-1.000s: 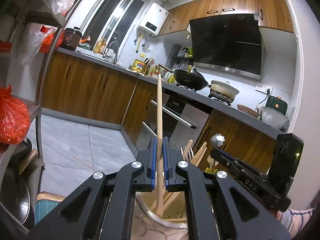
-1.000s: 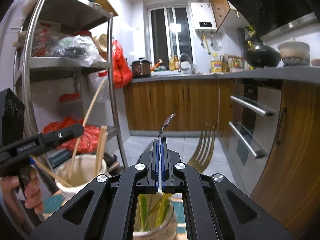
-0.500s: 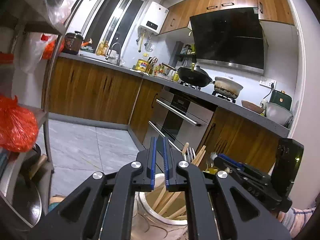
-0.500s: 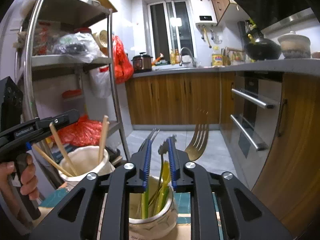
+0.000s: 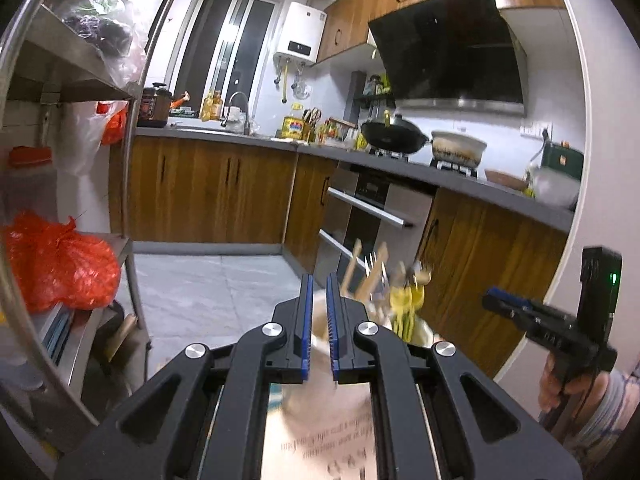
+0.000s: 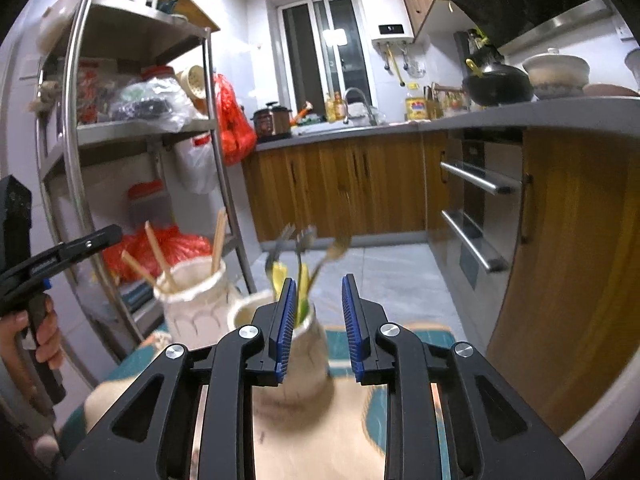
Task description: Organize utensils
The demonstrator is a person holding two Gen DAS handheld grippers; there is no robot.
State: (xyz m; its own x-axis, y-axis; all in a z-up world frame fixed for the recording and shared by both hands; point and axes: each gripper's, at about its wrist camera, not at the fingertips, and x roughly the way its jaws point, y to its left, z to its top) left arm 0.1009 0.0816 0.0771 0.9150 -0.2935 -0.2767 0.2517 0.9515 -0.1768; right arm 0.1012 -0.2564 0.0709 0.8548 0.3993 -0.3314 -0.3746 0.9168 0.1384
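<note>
Left black blue-padded gripper [image 5: 318,300] hanging nearly closed, empty; cream ribbed ceramic jar [image 6: 192,300] holding wooden chopsticks [image 6: 160,258]; neighbouring cream jar [image 6: 304,344] holding yellow-handled metal forks [image 6: 302,256]; right gripper [image 6: 318,304], jaws just opening, empty. Sorting appearing largely done; floor beyond lying open, steel rack [image 6: 80,128] crowding leftward.

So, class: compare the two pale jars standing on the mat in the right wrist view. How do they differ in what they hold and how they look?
The left jar holds wooden chopsticks; the right jar holds forks with yellow-green handles. The left jar's rim is wavy and cream; the right jar's rim is smooth and round. The left jar stands farther from the camera; the right jar sits nearer. Both are pale, upright and open-topped.
</note>
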